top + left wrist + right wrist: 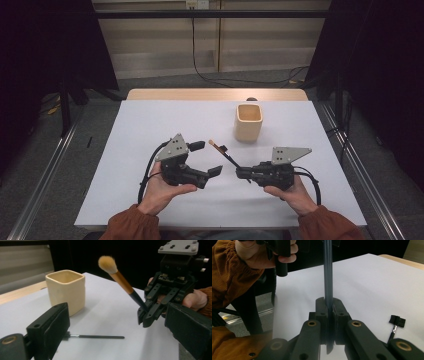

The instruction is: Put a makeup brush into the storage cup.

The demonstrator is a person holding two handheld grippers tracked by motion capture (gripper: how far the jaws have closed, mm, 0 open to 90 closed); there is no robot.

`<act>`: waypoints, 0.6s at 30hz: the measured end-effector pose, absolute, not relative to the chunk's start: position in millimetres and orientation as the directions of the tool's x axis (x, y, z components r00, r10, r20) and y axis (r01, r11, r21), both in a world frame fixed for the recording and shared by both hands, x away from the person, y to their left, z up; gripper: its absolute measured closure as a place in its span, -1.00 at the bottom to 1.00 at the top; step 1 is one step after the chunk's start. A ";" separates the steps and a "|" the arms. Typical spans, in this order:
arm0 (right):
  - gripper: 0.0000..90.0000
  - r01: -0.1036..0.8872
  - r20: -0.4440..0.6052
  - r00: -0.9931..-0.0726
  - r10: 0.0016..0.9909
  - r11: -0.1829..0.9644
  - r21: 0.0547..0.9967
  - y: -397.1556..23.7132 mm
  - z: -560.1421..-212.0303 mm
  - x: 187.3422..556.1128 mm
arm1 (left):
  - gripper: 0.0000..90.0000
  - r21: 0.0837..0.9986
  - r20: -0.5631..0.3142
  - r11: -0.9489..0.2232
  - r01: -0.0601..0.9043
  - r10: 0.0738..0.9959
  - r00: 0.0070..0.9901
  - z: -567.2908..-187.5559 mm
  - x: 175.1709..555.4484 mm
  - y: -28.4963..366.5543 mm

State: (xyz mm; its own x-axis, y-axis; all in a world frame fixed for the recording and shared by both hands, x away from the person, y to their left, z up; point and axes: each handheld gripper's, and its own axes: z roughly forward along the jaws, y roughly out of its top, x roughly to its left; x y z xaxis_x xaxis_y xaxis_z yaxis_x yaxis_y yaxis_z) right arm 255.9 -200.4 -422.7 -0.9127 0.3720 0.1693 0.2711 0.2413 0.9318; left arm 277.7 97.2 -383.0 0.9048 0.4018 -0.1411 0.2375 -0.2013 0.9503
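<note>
right hand-held gripper [146,315] pinches our brush [120,278] | left hand-held gripper [210,159] spread | cup [248,121] beyond | thin brush [96,336] on table [150,125]

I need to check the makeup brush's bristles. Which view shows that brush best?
The left gripper view: the makeup brush shows whole, fluffy tan head up, orange ferrule, dark handle clamped in the right gripper. The high view shows it small and slanted; the right gripper view shows just its dark handle between the shut jaws.
</note>
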 end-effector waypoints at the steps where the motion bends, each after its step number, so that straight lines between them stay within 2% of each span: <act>1: 0.90 0.270 0.168 -0.913 0.372 0.241 0.932 -199.8 -423.0 256.0 | -0.83 0.950 -0.140 -0.204 0.238 0.403 0.904 -383.3 278.0 95.9; 11: 0.90 0.265 0.165 -0.913 0.373 0.235 0.935 -199.2 -423.2 257.2 | -0.62 0.949 -0.140 -0.205 0.240 0.407 0.902 -381.3 279.7 88.4; 13: 0.90 0.268 0.168 -0.913 0.372 0.236 0.934 -199.0 -423.8 257.3 | -0.43 0.950 -0.137 -0.206 0.233 0.395 0.908 -380.3 281.2 87.6; 17: 0.90 0.267 0.166 -0.914 0.371 0.240 0.933 -197.6 -424.7 257.6 | -0.28 0.953 -0.150 -0.190 0.236 0.383 0.911 -378.0 281.4 84.6; 18: 0.90 0.268 0.166 -0.914 0.371 0.240 0.933 -197.5 -424.8 257.8 | -0.29 0.952 -0.146 -0.198 0.234 0.379 0.914 -377.5 281.7 83.7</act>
State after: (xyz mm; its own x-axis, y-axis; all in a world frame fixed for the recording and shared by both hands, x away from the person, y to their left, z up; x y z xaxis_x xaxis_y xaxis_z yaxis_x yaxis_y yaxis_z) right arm 257.8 -197.5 -424.8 -0.9136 0.3709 0.1664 0.2675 0.2404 0.9331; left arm 281.7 83.7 -377.5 0.9139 0.3790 -0.1456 0.2339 -0.1983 0.9518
